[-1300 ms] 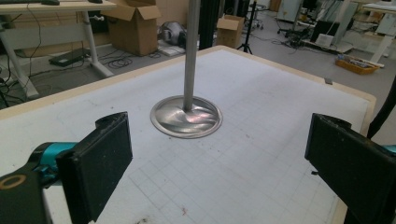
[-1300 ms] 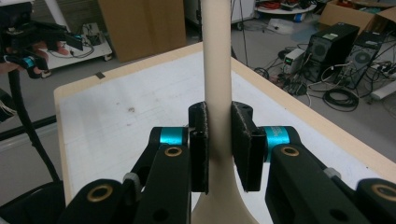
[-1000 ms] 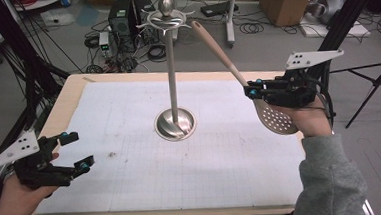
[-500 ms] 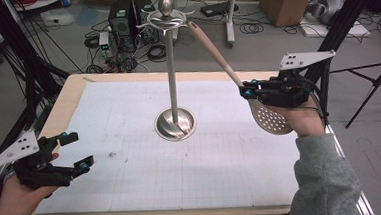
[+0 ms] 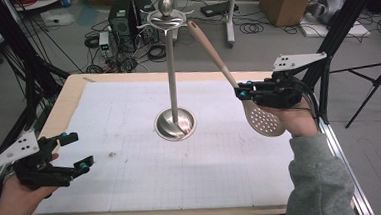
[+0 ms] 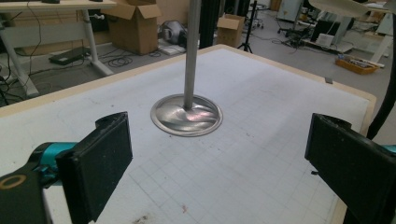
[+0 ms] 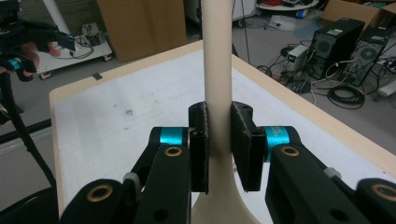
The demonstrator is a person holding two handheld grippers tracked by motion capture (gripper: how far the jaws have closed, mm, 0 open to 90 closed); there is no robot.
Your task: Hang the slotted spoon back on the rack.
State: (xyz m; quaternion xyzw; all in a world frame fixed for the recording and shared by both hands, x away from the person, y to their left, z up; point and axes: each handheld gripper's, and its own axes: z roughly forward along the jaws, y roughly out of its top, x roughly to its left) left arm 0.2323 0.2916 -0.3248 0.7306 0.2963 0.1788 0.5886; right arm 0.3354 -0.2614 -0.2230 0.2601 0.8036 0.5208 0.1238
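**Slotted spoon held up to the utensil stand, right gripper moving in.**

Lower left of the high view: the left gripper rests over the white gridded mat with its jaws spread wide and nothing between them, unmoved over the last second; its own view shows both black pads well apart, framing the round steel base. Centre: the tall polished steel utensil stand is upright on the mat. Right of centre: the right gripper has shifted slightly left, toward the stand, and grips the beige slotted spoon at the neck of its handle, bowl down, handle slanting up-left toward the hooked crown. In the right gripper view the jaws press both sides of the handle. The shift suggests that hanging is near; whether the handle tip touches a hook cannot be told.
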